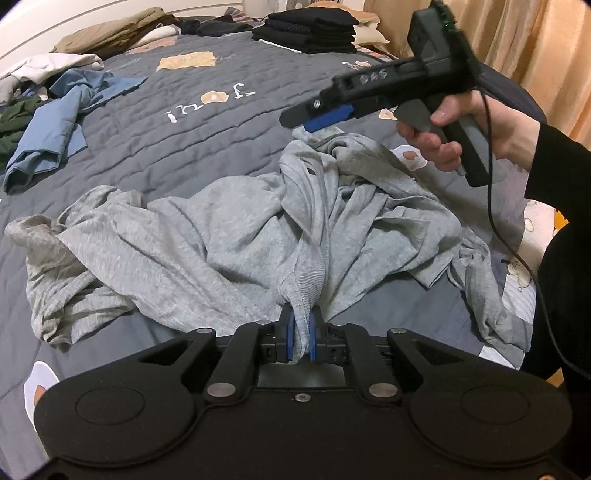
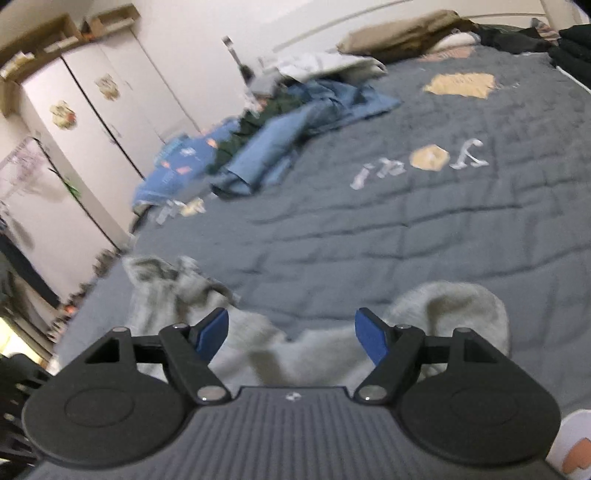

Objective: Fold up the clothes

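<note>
A crumpled grey garment [image 1: 207, 236] lies spread across the grey quilt of the bed [image 1: 192, 122]. My left gripper [image 1: 302, 334] is shut on a ribbed edge of that garment, with cloth pinched between its blue pads. In the left wrist view the right gripper [image 1: 317, 118] hovers above the garment's far bunched part, held by a hand [image 1: 443, 136], and grips nothing. In the blurred right wrist view the right gripper [image 2: 291, 334] stands open, its blue pads wide apart over the grey garment [image 2: 325, 350].
A blue garment [image 1: 55, 122] and dark green cloth [image 1: 14, 122] lie at the bed's left side. A stack of folded black clothes [image 1: 314, 31] and tan folded items [image 1: 110, 33] sit at the far end. A curtain [image 1: 517, 40] hangs right. White wardrobe doors [image 2: 85, 122] stand beyond the bed.
</note>
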{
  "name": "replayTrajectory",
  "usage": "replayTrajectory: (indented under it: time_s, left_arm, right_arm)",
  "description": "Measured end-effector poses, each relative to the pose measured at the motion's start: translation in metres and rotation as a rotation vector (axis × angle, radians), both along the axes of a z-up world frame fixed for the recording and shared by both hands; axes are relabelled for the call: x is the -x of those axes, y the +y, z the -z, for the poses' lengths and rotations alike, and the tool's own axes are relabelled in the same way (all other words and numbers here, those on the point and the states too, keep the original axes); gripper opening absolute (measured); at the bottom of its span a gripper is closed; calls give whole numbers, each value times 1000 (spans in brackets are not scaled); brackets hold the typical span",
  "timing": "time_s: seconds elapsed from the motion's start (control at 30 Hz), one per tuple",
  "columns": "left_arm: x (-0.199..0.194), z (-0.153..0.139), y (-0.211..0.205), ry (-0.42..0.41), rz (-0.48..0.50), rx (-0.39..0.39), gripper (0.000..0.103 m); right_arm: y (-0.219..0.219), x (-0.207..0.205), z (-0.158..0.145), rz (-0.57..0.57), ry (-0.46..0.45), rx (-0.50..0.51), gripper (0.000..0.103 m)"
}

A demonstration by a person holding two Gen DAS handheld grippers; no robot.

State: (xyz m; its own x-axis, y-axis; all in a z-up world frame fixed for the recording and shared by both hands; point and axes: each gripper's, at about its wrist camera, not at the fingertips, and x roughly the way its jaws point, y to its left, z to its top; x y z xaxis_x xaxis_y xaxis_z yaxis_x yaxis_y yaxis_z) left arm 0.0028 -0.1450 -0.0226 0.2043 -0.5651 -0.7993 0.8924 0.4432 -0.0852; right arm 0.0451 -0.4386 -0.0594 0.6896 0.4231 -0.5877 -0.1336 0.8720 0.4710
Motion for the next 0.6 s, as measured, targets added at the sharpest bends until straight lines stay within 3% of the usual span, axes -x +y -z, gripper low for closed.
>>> replayTrajectory:
  time_s: [0.1,0.23,0.3,0.33,0.37,0.6]
  left_arm:
    - [0,1,0,2,-7,0,8]
    - [0,2,0,1,-16,0,8]
    - [-1,2,1,2,-25,3,8]
    - [-2,2,1,3,-29,5,8]
    - [-2,2,1,4,-34,5,8]
    - [-2,2,2,8,-57,19,8]
  right_arm:
    - [2,-2,3,9,12,-35,75]
    - [6,-11,21,42,103,-26,70]
    - [6,-11,21,56,101,-54,42]
    - [5,-12,21,67,100,-70,16]
    - [3,-12,21,83,106,-87,5]
    - [-11,-10,15,136,102,-179,4]
